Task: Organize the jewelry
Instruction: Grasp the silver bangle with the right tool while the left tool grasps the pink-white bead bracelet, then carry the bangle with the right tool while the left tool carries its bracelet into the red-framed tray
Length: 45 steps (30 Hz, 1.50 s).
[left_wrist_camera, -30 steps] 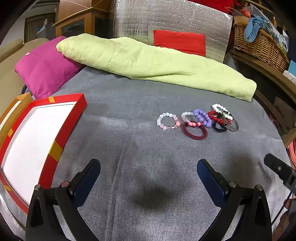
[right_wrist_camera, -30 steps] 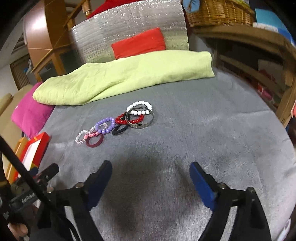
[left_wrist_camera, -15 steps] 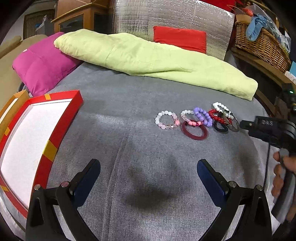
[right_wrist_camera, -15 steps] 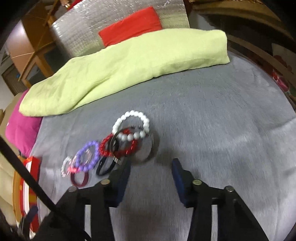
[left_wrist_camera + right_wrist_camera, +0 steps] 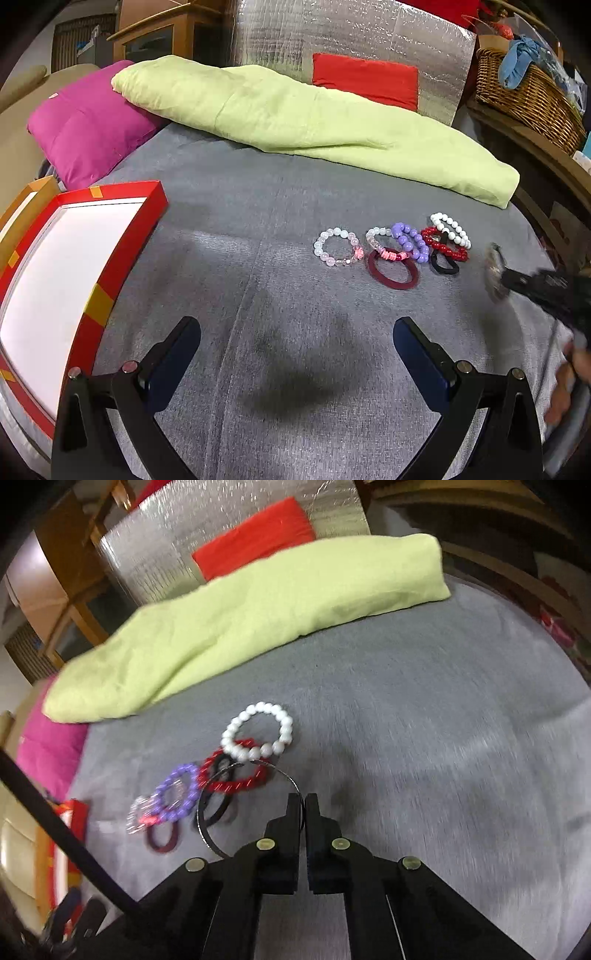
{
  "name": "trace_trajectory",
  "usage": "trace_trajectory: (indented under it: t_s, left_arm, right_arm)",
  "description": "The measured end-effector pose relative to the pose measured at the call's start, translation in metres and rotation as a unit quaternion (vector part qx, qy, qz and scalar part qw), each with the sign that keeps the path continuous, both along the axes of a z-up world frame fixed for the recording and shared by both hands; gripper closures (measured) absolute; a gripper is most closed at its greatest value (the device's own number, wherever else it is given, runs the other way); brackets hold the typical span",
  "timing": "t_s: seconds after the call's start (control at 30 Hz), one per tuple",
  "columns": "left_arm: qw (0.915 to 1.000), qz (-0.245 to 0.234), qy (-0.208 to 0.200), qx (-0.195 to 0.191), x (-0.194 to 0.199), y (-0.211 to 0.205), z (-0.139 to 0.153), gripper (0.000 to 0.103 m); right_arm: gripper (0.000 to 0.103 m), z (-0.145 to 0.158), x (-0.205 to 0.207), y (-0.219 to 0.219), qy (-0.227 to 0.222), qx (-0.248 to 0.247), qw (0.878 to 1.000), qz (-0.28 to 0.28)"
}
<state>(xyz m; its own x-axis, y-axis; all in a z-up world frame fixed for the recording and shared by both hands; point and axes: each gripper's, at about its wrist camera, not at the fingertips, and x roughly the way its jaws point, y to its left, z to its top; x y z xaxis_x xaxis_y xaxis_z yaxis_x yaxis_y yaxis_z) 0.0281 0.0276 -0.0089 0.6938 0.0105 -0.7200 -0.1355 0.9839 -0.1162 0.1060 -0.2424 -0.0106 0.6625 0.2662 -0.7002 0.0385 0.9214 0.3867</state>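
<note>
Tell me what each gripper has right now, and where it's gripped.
The right gripper is shut on the silver bangle, pinching the thin band at its near edge. The left gripper is open and holds nothing.

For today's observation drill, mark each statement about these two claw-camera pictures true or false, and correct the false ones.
1. The right claw is shut on the silver bangle. True.
2. The left claw is shut on a bracelet. False: it is open and holds nothing.
3. The white bracelet lies on the grey cover. True.
4. The red tray holds the purple bracelet. False: that bracelet lies on the cover, and the part of the tray in view holds nothing.
5. The green bedding covers the bracelets. False: it lies behind them, apart.
</note>
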Motion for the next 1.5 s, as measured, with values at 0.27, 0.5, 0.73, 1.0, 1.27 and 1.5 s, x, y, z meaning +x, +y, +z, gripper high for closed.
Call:
trace_trajectory:
  t_s: [0.27, 0.5, 0.73, 1.0, 1.27, 1.5]
  left_arm:
    - [0.9993, 0.017, 0.027, -0.019, 0.027, 0.009, -0.010, 0.001]
    - [0.9993, 0.020, 0.027, -0.017, 0.065, 0.007, -0.011, 0.013]
    - [0.9978, 0.015, 0.065, -0.007, 0.097, 0.001, -0.027, 0.079]
    - [0.9997, -0.015, 0.015, 0.010, 0.062, 0.002, 0.000, 0.096]
    - [0.9997, -0.014, -0.013, 0.017, 0.017, 0.034, 0.022, 0.096]
    - [0.9991, 0.019, -0.032, 0.021, -0.008, 0.070, 0.037, 0.096]
  right_arm:
    - [0.100, 0.014, -0.033, -0.003, -0.030, 0.055, 0.998, 0.022]
    - [0.100, 0.010, -0.032, -0.001, -0.027, 0.064, 0.997, 0.033]
    - [0.100, 0.003, -0.026, 0.008, -0.014, 0.056, 0.997, 0.044]
    - [0.100, 0.005, -0.028, 0.013, -0.021, 0.053, 0.997, 0.052]
    - [0.100, 0.009, -0.033, 0.026, -0.031, 0.046, 0.996, 0.075]
    - [0.100, 0.012, -0.039, 0.046, -0.037, 0.039, 0.994, 0.100]
